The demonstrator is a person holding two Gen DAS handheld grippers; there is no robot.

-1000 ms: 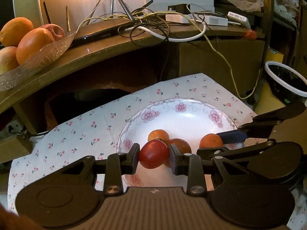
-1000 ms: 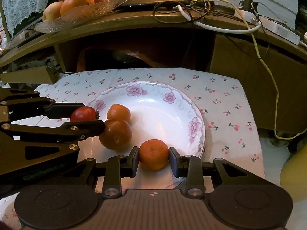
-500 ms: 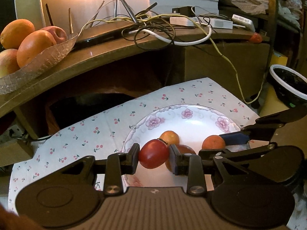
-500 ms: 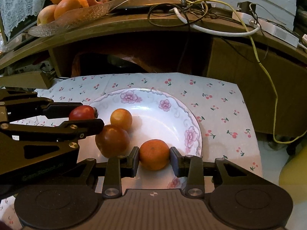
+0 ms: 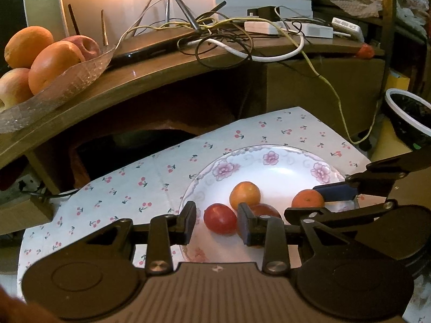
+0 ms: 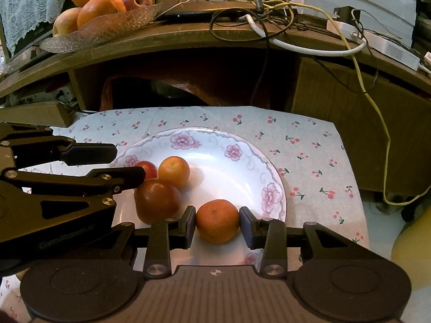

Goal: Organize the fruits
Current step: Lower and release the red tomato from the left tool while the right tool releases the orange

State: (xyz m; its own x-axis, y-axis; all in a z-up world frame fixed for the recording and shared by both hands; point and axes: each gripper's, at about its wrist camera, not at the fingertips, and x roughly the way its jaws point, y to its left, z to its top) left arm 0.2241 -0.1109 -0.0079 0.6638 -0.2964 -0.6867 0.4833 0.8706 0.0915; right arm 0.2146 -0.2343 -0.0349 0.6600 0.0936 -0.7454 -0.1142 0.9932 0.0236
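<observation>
Four fruits lie on the white flower-rimmed plate (image 6: 272, 196), which sits on a cherry-print cloth (image 6: 309, 145). Left gripper (image 5: 216, 222): fingers opening, released around the small red tomato-like fruit (image 5: 219, 218), gaps visible. Right gripper (image 6: 217, 226): fingers opening around the orange mandarin (image 6: 217, 220), barely clear of it.

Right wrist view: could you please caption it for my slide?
Right gripper opening around a mandarin on the floral plate, left gripper alongside.
</observation>
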